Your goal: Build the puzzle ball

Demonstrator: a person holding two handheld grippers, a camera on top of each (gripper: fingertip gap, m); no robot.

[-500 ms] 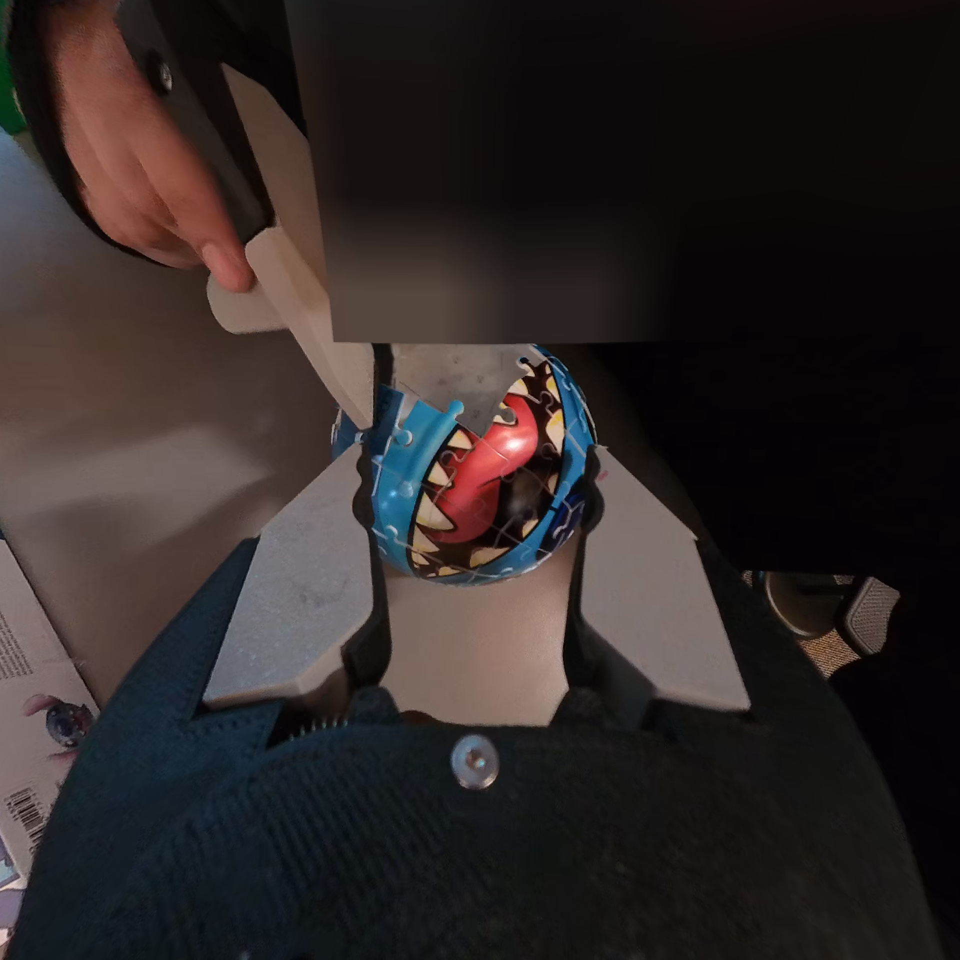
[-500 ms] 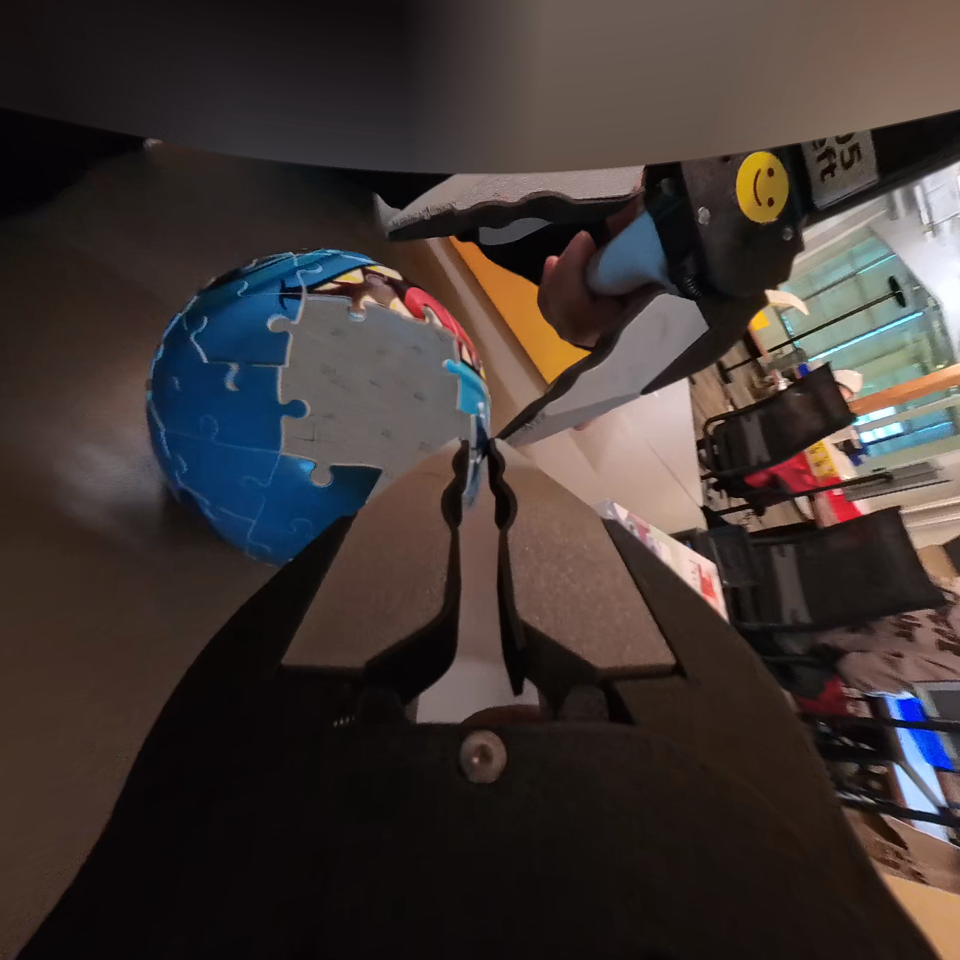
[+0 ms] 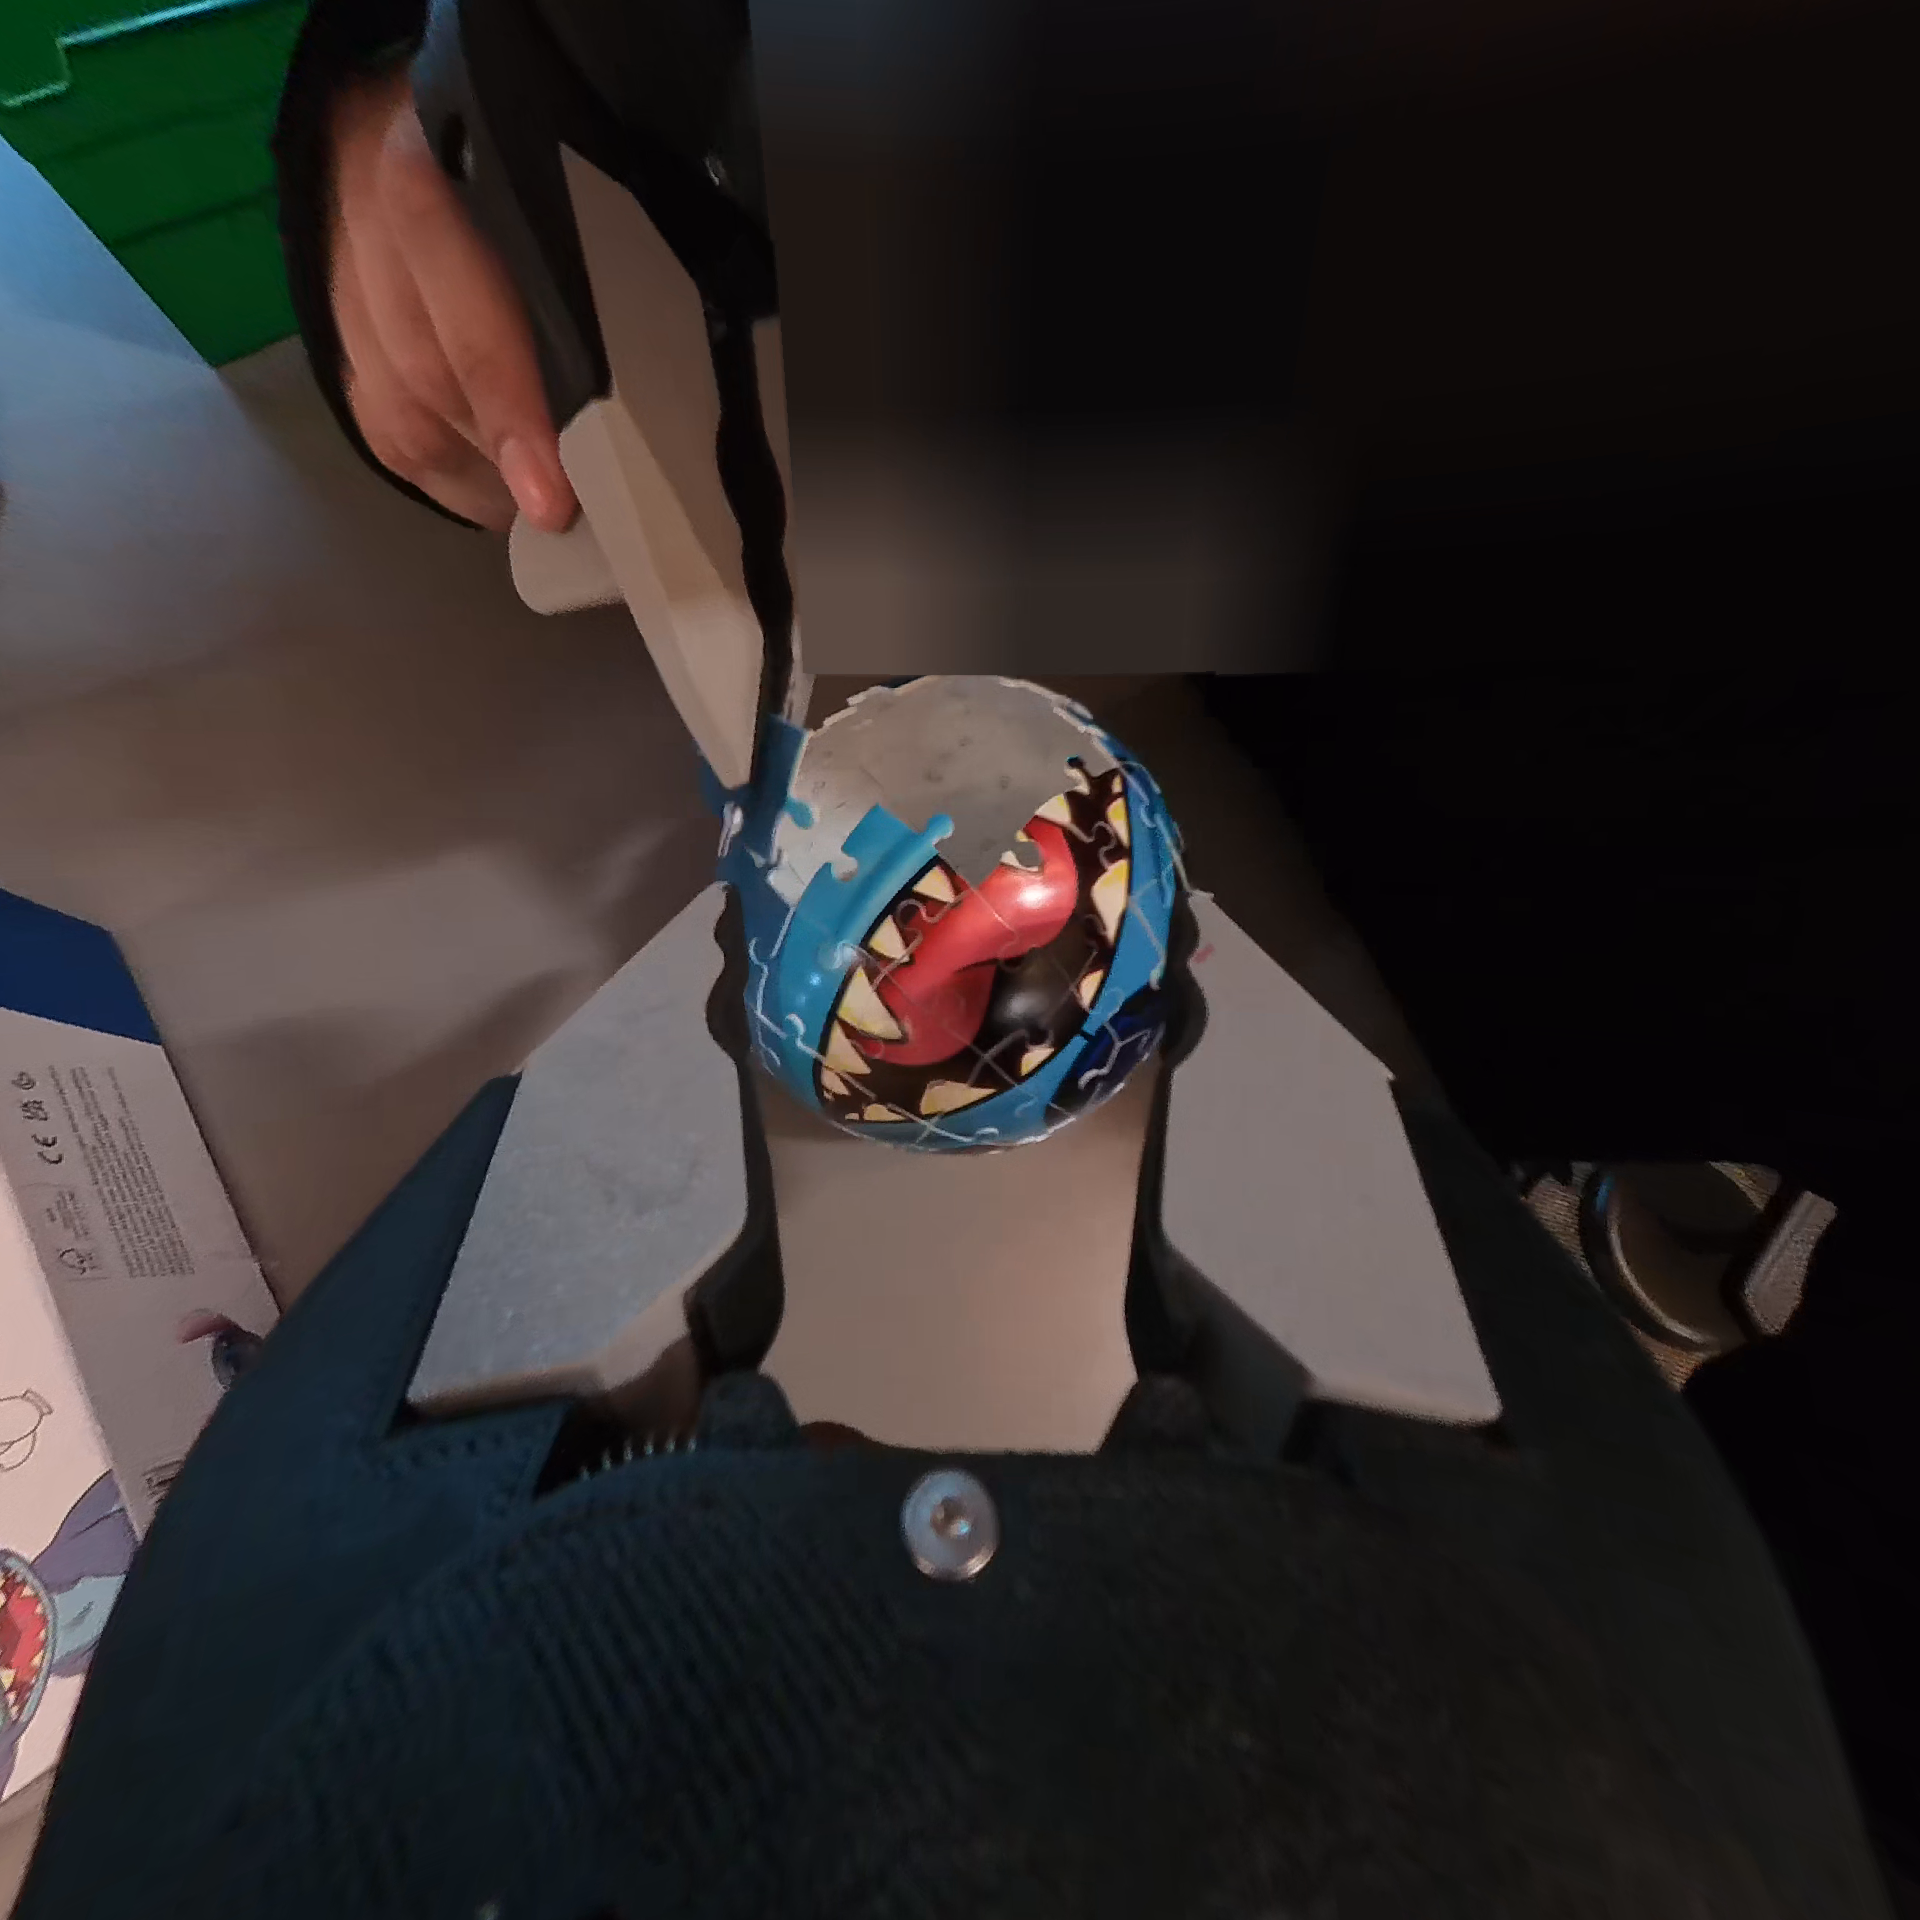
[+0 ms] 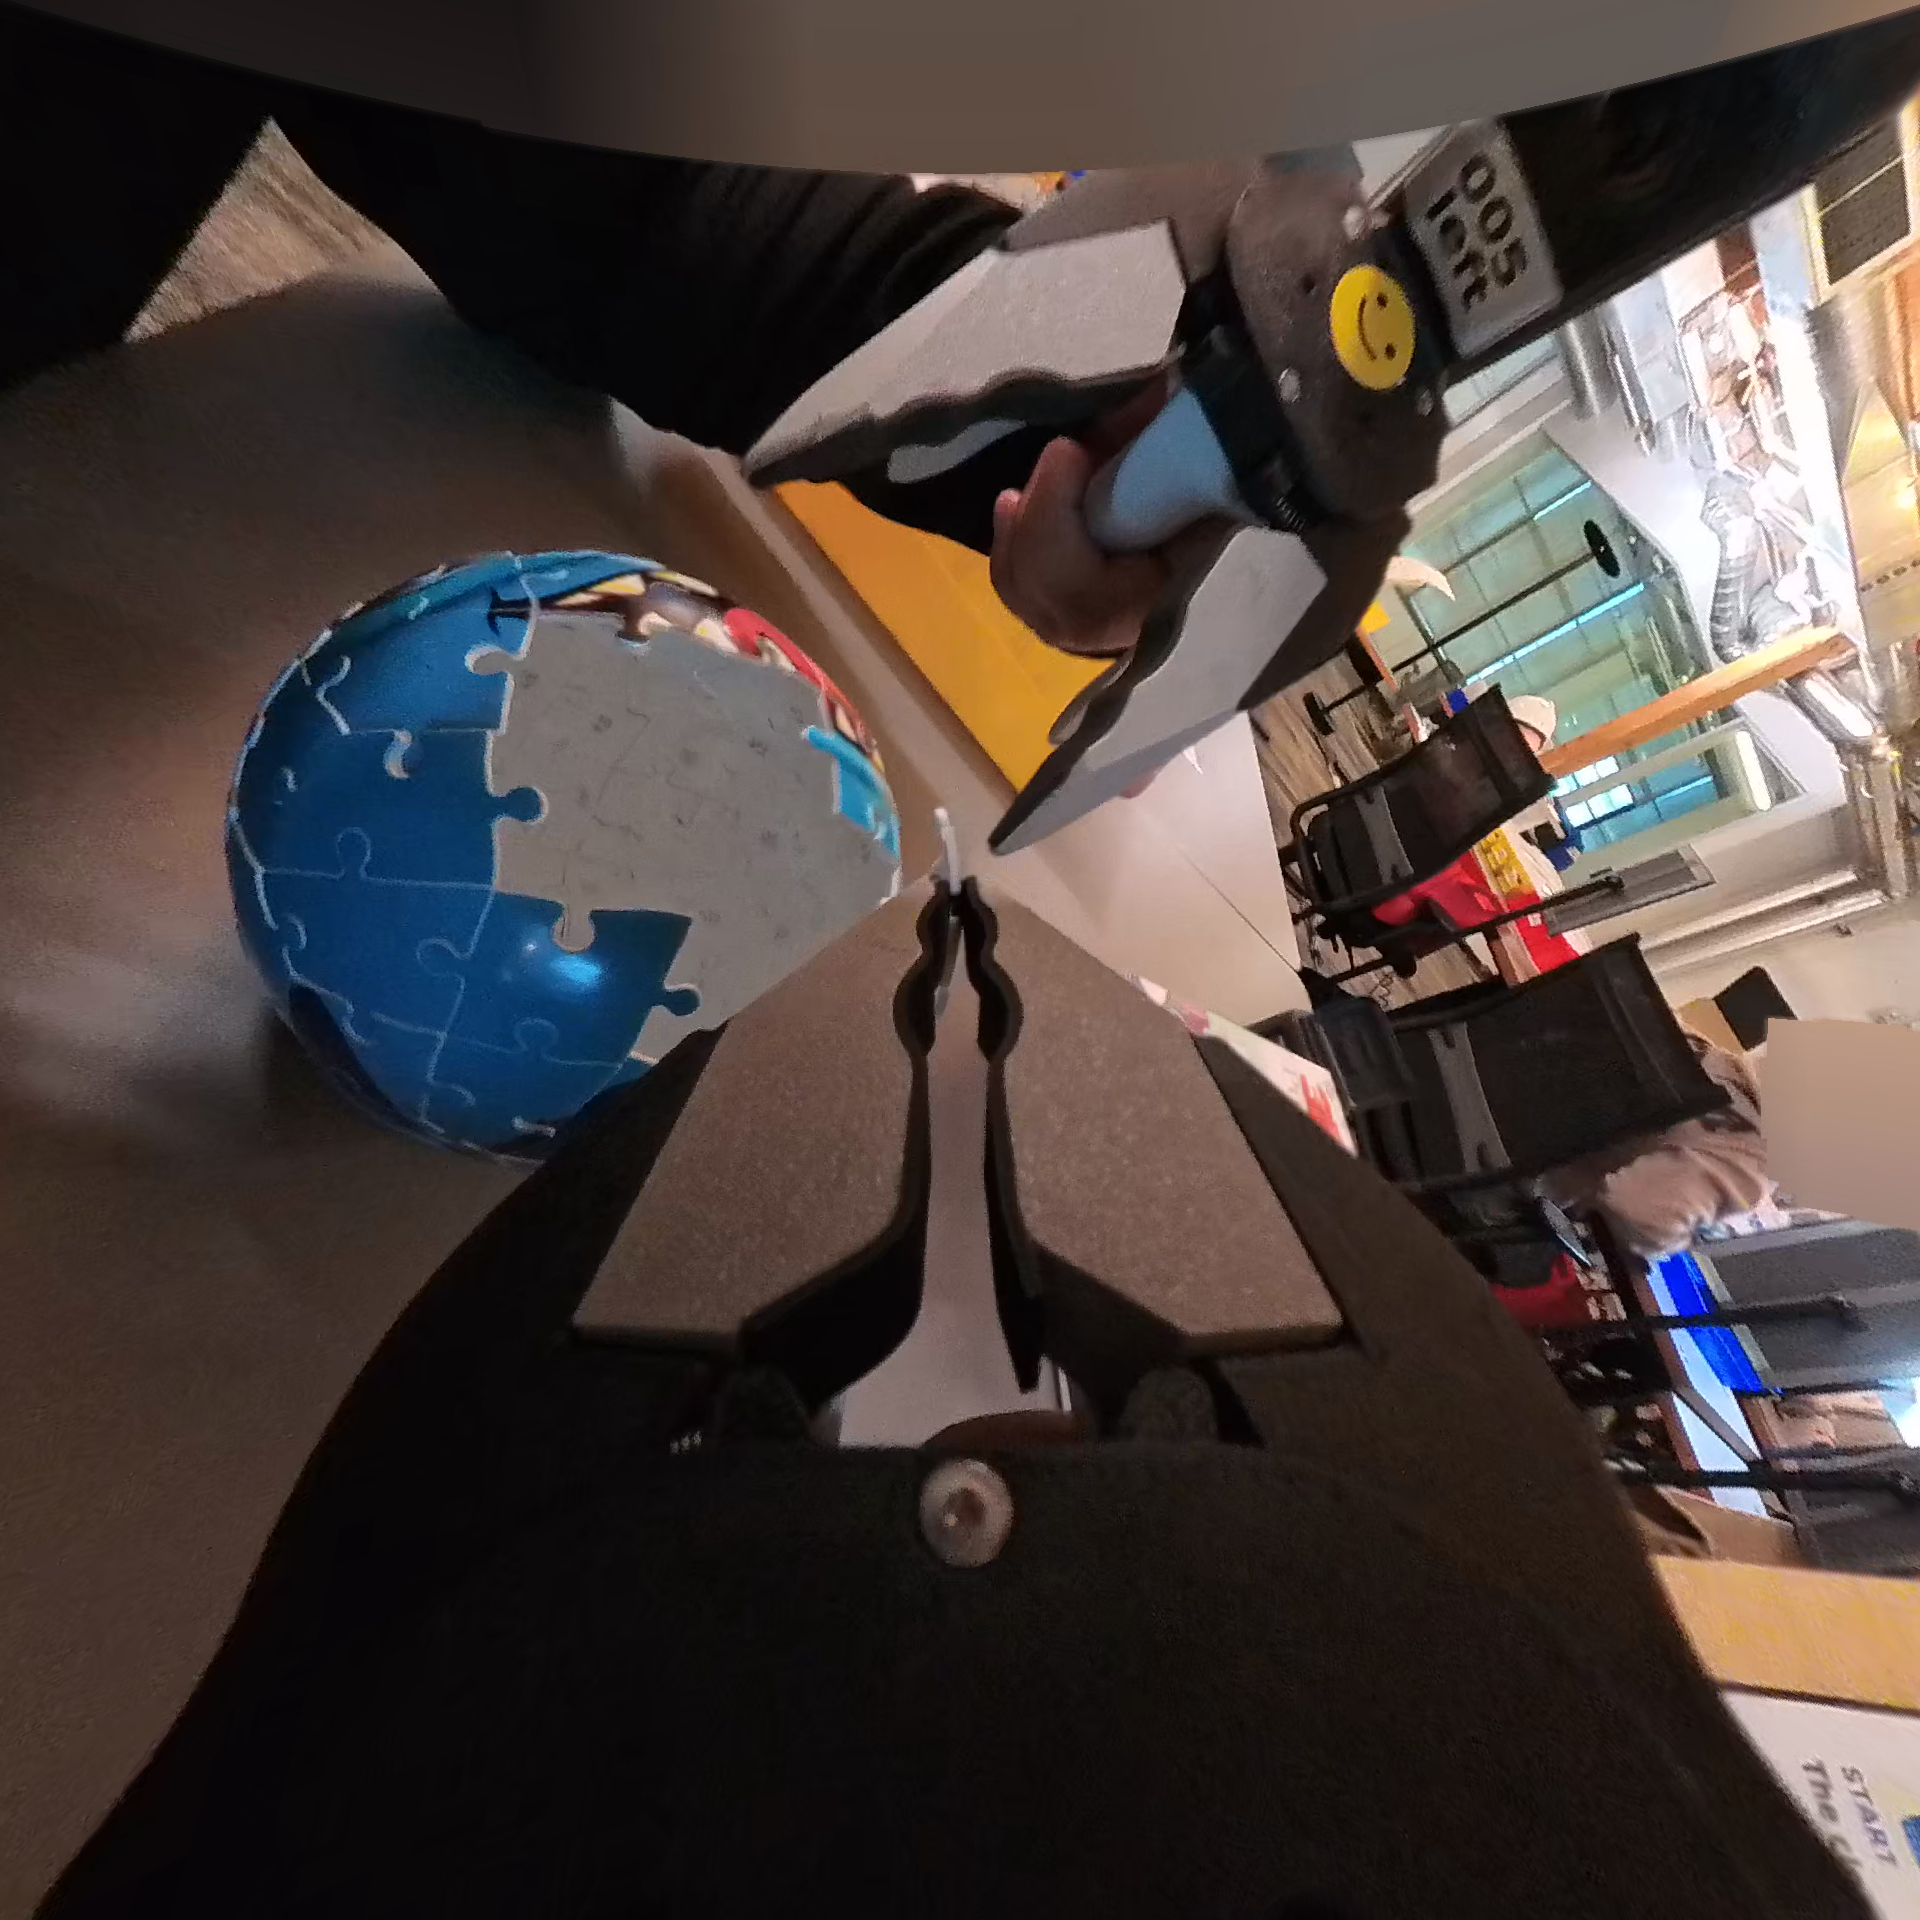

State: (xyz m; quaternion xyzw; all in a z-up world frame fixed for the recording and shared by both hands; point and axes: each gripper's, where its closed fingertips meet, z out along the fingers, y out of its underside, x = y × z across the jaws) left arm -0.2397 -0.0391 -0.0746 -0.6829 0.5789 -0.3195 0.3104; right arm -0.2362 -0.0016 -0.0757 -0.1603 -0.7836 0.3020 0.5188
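Note:
The puzzle ball [image 3: 961, 935] is blue with a toothed red mouth and sits on the grey-brown table [image 3: 312, 779]. A large gap on its top and side shows grey [image 4: 665, 769]. My left gripper [image 3: 961, 940] is open, its tips on either side of the ball's near face. In the right wrist view the left gripper [image 4: 878, 660] shows apart from the ball. My right gripper [image 4: 951, 894] is shut on a thin blue puzzle piece [image 3: 753, 821]. It holds the piece at the gap's upper left rim. The piece shows edge-on in the right wrist view [image 4: 945, 847].
The puzzle's white box [image 3: 83, 1299] lies at the left table edge. A green crate [image 3: 156, 156] stands at the far left. A chair base [image 3: 1662, 1247] shows below the table on the right. Black chairs [image 4: 1455, 810] and desks stand beyond the table.
The right gripper has drawn the piece slightly back from the ball's rim. The ball and the open left gripper have hardly moved.

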